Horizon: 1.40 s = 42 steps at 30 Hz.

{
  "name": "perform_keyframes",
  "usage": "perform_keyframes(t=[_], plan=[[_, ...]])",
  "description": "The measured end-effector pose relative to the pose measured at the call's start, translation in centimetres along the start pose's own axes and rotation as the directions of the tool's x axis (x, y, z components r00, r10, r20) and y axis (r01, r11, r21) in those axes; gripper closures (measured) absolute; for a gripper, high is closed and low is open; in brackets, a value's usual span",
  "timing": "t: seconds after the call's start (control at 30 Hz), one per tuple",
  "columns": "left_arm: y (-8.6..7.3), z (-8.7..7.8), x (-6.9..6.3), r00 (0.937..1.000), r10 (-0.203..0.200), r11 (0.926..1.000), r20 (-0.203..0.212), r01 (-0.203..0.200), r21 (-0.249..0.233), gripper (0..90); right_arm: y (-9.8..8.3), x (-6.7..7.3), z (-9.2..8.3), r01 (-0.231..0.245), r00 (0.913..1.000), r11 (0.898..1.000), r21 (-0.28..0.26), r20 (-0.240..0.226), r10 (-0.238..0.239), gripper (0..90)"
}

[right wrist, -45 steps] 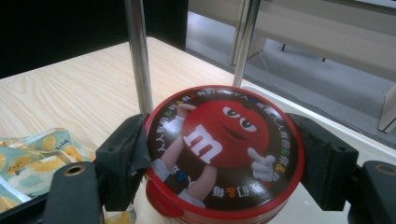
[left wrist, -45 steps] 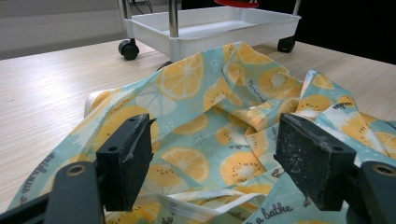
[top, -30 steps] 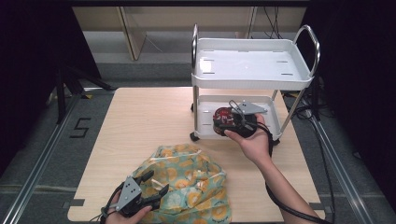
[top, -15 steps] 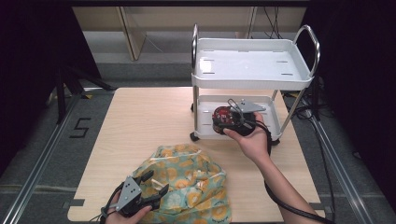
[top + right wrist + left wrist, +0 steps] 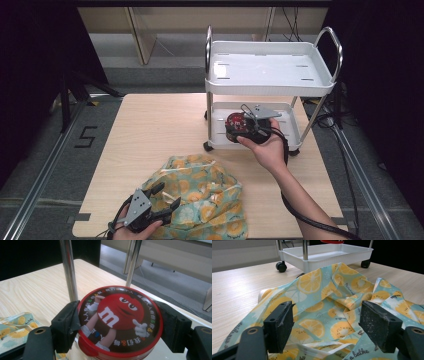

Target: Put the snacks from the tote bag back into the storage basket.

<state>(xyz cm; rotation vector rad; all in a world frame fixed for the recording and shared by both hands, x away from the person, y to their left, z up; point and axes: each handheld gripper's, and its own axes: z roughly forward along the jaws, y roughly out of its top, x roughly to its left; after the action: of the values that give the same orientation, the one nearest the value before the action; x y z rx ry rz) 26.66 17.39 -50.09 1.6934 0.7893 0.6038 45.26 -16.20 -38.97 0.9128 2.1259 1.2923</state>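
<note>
Right tool [image 5: 240,126] clamped on the round red candy tin [image 5: 236,123], pads on opposite sides of the rim. Right gripper view confirms: both jaws flush against the tin [image 5: 120,321], lid face up with the red cartoon character print. Side grip across the diameter makes sense, it keeps the lid level and leaves the bottom free to set down.

The tin sits at the lower tray [image 5: 290,131] of the white cart [image 5: 270,70], between the chrome posts [image 5: 68,270]. Can't tell from these views whether the base already touches the tray or hangs just above it. Hand comes in from the cart's open front side, so the top tray and handles aren't in the way.

Left tool [image 5: 167,205] is wide open, holding nothing. It hovers low at the near edge of the lemon-print fabric bag [image 5: 205,195], which lies crumpled on the bench [image 5: 150,130] just in front of the cart. In the left gripper view the jaws straddle the cloth [image 5: 324,305] without pinching it; looks like a parked or ready position, maybe to pin the bag down or lift an edge.

My read: right side is placing or fetching the tin at the lower tray, left is on standby at the bag. Risk: tin clipping a post.
</note>
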Motion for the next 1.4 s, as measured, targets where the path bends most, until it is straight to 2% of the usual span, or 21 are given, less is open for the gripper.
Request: perform_keyframes(t=[0.33, 0.37, 0.43, 0.5, 0.67, 0.7, 0.73, 0.8, 0.9, 0.93, 1.07, 1.1, 1.17, 1.2, 1.27, 1.33, 1.4], plan=[[0.0, 0.1, 0.0, 1.0, -0.006, 0.9999, 0.001, 0.006, -0.012, 26.7, 0.1, -0.2, 0.4, 0.009, 1.0, 1.0, 0.008, -0.004, -0.009, 27.0], [0.0, 0.0, 0.0, 1.0, -0.005, 1.0, 0.0, 0.005, -0.007, 26.7, 0.1, 0.0, 0.4, -0.015, 0.9999, 1.0, 0.009, -0.002, 0.015, 27.0], [0.0, 0.1, 0.0, 1.0, -0.006, 0.9999, 0.001, 0.006, -0.012, 26.7, 0.2, -0.3, 0.5, 0.012, 0.9999, 1.0, 0.0, 0.008, -0.012, 27.0], [0.0, 0.1, -0.1, 0.9999, -0.011, 0.9998, 0.001, 0.011, -0.017, 26.7, 0.2, -0.3, 0.6, 0.0, 1.0, 1.0, 0.011, -0.007, 0.0, 27.0], [0.0, 0.1, -0.1, 0.9999, -0.014, 0.9998, 0.002, 0.014, -0.017, 26.7, 0.2, -0.2, 0.8, -0.018, 0.9998, 1.0, 0.015, -0.002, 0.018, 27.0], [0.0, 0.1, 0.0, 1.0, -0.008, 0.9999, 0.0, 0.008, -0.007, 26.7, 0.2, -0.3, 0.9, -0.002, 1.0, 1.0, 0.017, 0.005, 0.002, 27.0], [0.0, 0.1, 0.0, 1.0, -0.007, 1.0, 0.0, 0.007, -0.007, 26.7, 0.2, -0.2, 1.0, -0.026, 0.9997, 0.999, 0.019, -0.002, 0.026, 27.0], [0.0, 0.1, 0.1, 1.0, 0.002, 0.9999, 0.002, -0.002, -0.01, 26.7, 0.3, -0.1, 1.0, -0.027, 0.9996, 0.999, 0.018, 0.007, 0.027, 27.0], [0.0, 0.1, 0.0, 1.0, -0.003, 1.0, 0.002, 0.003, -0.006, 26.7, 0.3, 0.0, 1.3, -0.019, 0.9998, 0.999, 0.026, -0.005, 0.019, 27.0], [0.0, 0.0, 0.0, 1.0, -0.007, 1.0, 0.001, 0.007, -0.007, 26.7, 0.4, -0.1, 1.4, 0.001, 1.0, 1.0, 0.02, -0.004, -0.001, 27.0], [0.0, 0.0, 0.0, 1.0, -0.003, 1.0, 0.002, 0.003, -0.007, 26.7, 0.4, 0.2, 1.7, -0.015, 0.9999, 0.999, 0.033, -0.002, 0.015, 27.0], [0.0, 0.0, 0.0, 1.0, -0.003, 1.0, 0.002, 0.003, -0.007, 26.7, 0.5, 0.1, 1.9, 0.009, 0.9999, 1.0, 0.016, -0.004, -0.009, 27.0], [0.0, 0.0, 0.0, 1.0, -0.003, 1.0, 0.001, 0.003, -0.007, 26.7, 0.4, 0.1, 2.1, 0.013, 0.9999, 1.0, 0.018, -0.001, -0.013, 27.0], [0.0, 0.0, 0.0, 1.0, -0.003, 1.0, 0.002, 0.003, -0.008, 26.7, 0.4, 0.2, 2.3, 0.008, 0.9999, 1.0, 0.014, 0.008, -0.009, 27.0], [0.0, 0.1, 0.1, 0.9999, 0.01, 0.9998, 0.01, -0.01, -0.02, 26.7, 0.4, 0.3, 2.5, 0.009, 1.0, 1.0, 0.019, -0.004, -0.008, 27.0], [0.0, 0.1, 0.2, 0.9998, 0.013, 0.9997, 0.012, -0.013, -0.021, 26.7, 0.4, 0.5, 2.6, -0.014, 0.9999, 0.999, 0.036, -0.006, 0.014, 27.0], [0.0, 0.0, 0.0, 1.0, -0.004, 1.0, 0.001, 0.004, -0.007, 26.7, 0.5, 0.4, 2.8, -0.007, 0.9999, 0.999, 0.04, -0.015, 0.008, 27.0]])
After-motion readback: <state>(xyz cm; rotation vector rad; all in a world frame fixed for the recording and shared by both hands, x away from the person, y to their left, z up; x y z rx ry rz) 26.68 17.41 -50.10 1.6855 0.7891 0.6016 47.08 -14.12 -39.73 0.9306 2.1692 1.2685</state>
